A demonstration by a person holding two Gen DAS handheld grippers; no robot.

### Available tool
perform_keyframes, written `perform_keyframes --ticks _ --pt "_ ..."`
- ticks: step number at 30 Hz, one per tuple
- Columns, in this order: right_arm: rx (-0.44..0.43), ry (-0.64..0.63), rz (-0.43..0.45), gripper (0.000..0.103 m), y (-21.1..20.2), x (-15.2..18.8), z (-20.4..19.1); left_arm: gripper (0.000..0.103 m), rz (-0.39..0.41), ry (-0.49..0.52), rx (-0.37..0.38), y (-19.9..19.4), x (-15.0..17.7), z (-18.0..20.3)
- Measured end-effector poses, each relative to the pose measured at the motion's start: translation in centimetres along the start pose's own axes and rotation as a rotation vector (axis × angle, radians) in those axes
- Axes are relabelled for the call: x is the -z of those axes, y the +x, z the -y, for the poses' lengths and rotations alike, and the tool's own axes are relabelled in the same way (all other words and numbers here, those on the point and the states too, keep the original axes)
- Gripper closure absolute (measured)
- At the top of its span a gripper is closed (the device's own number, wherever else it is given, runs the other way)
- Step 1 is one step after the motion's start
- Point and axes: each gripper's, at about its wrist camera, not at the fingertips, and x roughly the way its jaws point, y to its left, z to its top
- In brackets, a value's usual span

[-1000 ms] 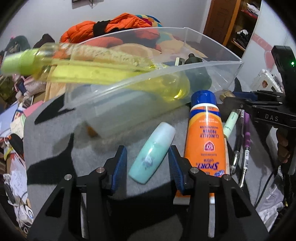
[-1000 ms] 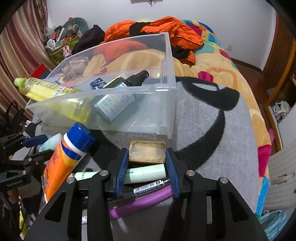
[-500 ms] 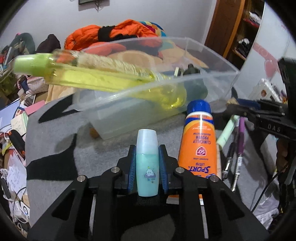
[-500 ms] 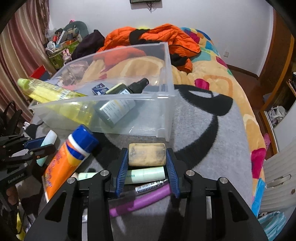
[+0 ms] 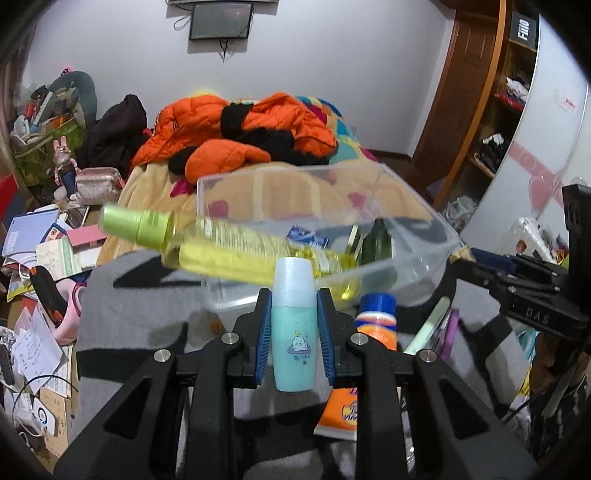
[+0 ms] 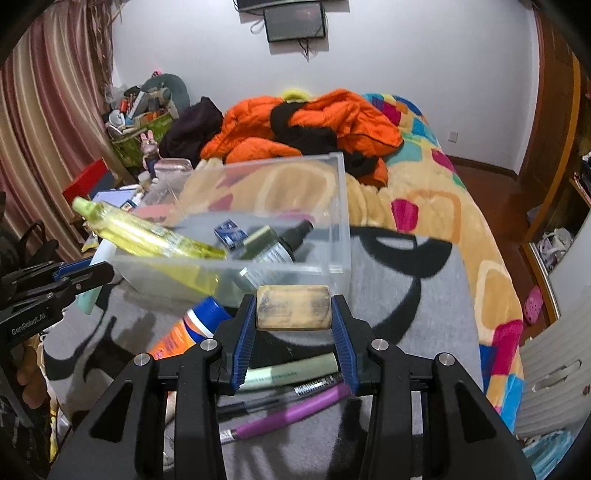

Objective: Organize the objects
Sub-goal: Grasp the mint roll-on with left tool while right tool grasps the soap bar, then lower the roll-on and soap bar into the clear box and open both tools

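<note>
A: Teal and pale, what was the small bottle (image 5: 294, 332) doing?

B: It stood upright, cap up, clamped between the blue pads of the left tool (image 5: 294, 332), whose jaws were nearly closed on its sides. A little cloud picture showed on its front. It was held above the grey blanket (image 5: 140, 317) on the bed, just in front of the clear plastic bin (image 5: 413, 236).

A: And the right tool (image 6: 293, 314)?

B: It gripped a tan, worn rectangular block (image 6: 293, 308), lying flat, long sides across, pressed between its pads at a moderate width. That block also hung clear of the blanket, near the front wall of the bin.

A: What lay in the bin?

B: A long yellow bottle (image 6: 147, 236) with a green cap leaned over its left rim, cap end sticking out. Beside it lay a dark spray bottle (image 6: 280, 245) and a small blue box (image 6: 229, 229).

A: And on the blanket?

B: An orange sunscreen tube (image 6: 188, 328) with a blue cap lay just below the bin. Under the right tool lay a pale green tube (image 6: 291, 373), a black pen (image 6: 280, 393) and a purple pen (image 6: 291, 413), side by side.

A: Farther out?

B: An orange jacket (image 6: 314, 118) was heaped on the colourful bedspread (image 6: 443, 206) beyond the bin. A dark screen (image 6: 295, 22) hung on the white wall, and striped curtains (image 6: 48, 122) stood to the left.
</note>
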Motion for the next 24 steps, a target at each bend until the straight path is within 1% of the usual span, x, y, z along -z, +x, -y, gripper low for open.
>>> perform_keyframes --ticks 9,11,15,18,21,24 --pt "-0.001 -0.025 0.048 0.066 -0.3 -1.8 -0.6 0.08 0.053 -0.026 0.018 0.1 -2.9 0.5" --pt "0.001 -0.025 0.048 0.066 0.0 -2.1 -0.3 0.08 0.052 -0.037 0.03 0.5 -3.3 0.4" --pt "0.01 -0.03 0.039 0.066 1.0 -2.5 -0.1 0.08 0.052 -0.049 0.03 1.3 -4.2 0.5" --pt "0.013 -0.034 0.029 0.066 2.0 -3.0 0.0 0.08 0.042 -0.055 0.048 2.1 -4.9 0.7" --pt "0.011 -0.039 0.016 0.066 2.9 -3.3 -0.1 0.08 0.031 -0.046 0.058 3.1 -5.4 1.0" --pt "0.02 -0.048 0.004 0.066 3.7 -3.4 -0.1 0.08 0.019 -0.031 0.052 4.2 -5.9 1.5"
